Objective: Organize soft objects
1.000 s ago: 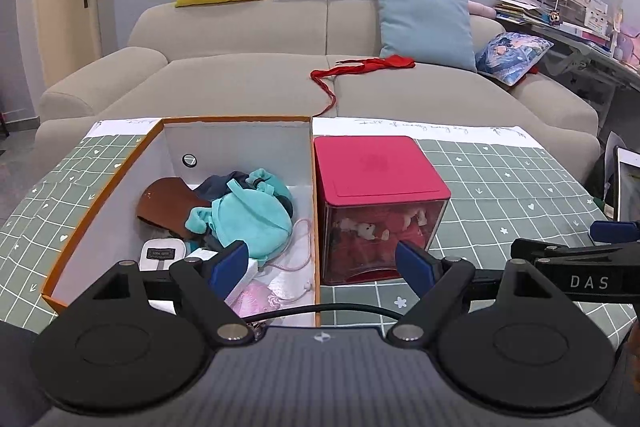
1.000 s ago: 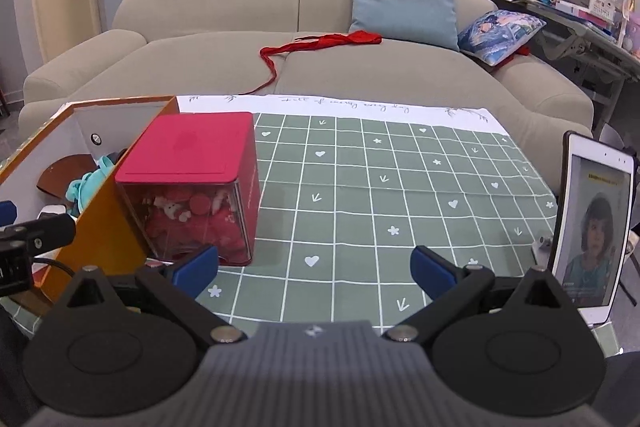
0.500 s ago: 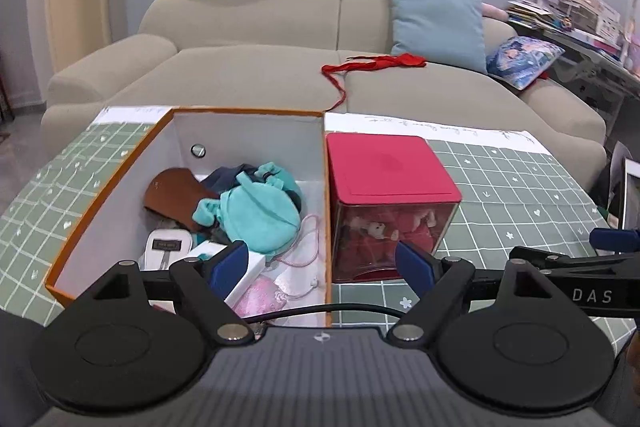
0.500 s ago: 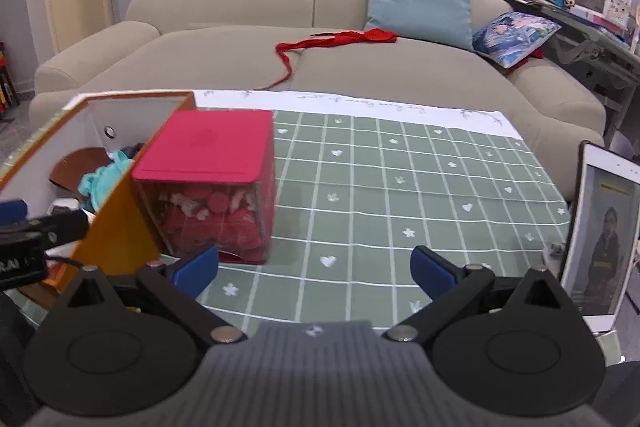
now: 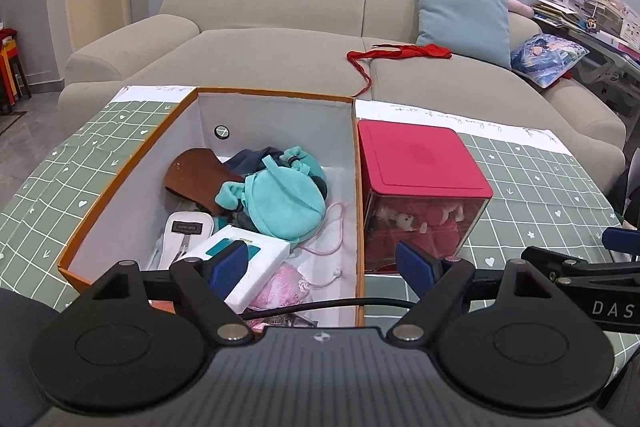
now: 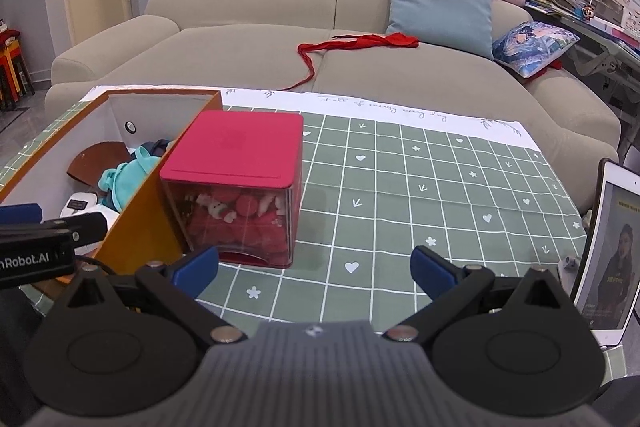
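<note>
A: Where are your claws?

B: Your left claw [image 5: 322, 263] hangs over the near end of the orange box [image 5: 100, 203], spread wide with nothing between its blue fingers [image 5: 228, 263]. Your right claw [image 6: 314, 269] hovers above the green checked cloth [image 6: 420, 187] on the bench, spread just as wide and holding nothing.

A: And the soft things?

B: They lie piled in the orange box: a teal pouch [image 5: 282, 203] on top, a brown piece [image 5: 196, 175] behind it, a pink lacy bit [image 5: 286, 285] near you, beside a white box [image 5: 248, 259] and a white case [image 5: 184, 231]. The red-lidded clear cube [image 5: 420, 195] stands touching the box's right wall, red plush packed inside it.

A: Anything else?

B: A red cloth strip [image 6: 352, 45] lies on the sofa [image 6: 248, 51] behind the bench, and a tablet [image 6: 608, 259] stands at your right.
</note>
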`<state>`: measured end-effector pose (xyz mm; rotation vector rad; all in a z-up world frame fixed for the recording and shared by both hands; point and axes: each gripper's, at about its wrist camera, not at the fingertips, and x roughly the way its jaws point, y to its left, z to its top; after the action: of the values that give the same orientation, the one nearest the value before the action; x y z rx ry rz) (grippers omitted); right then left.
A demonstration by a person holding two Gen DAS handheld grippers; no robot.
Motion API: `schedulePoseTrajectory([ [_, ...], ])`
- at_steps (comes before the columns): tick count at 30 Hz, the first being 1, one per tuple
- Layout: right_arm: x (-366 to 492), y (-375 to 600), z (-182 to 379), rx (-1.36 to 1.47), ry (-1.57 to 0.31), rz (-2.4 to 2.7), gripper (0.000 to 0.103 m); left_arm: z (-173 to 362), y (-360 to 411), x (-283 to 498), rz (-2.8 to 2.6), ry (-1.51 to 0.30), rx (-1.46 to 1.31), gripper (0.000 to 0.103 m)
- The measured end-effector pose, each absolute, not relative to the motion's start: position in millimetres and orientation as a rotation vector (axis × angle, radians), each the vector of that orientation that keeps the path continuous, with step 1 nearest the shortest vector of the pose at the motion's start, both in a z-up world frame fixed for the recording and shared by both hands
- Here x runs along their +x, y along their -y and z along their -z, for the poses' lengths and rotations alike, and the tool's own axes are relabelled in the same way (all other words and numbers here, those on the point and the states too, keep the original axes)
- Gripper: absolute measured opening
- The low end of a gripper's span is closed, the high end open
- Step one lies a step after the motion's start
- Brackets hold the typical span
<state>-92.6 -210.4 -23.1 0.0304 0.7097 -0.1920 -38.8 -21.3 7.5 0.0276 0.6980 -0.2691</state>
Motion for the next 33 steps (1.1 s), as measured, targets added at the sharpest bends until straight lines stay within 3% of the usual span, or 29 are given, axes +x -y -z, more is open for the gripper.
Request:
schedulePoseTrajectory([
  [28,-90.1,203.5,25.1,0.009,-0.721,0.183,0.1,-4.2,20.8,-38.1,0.238,-0.697,0.04,0.098],
  [33,-89.8,202.6,25.5,0.008,-0.72,0.184,0.1,-8.9,17.4,-42.6,0.237,-0.65,0.014,0.09],
])
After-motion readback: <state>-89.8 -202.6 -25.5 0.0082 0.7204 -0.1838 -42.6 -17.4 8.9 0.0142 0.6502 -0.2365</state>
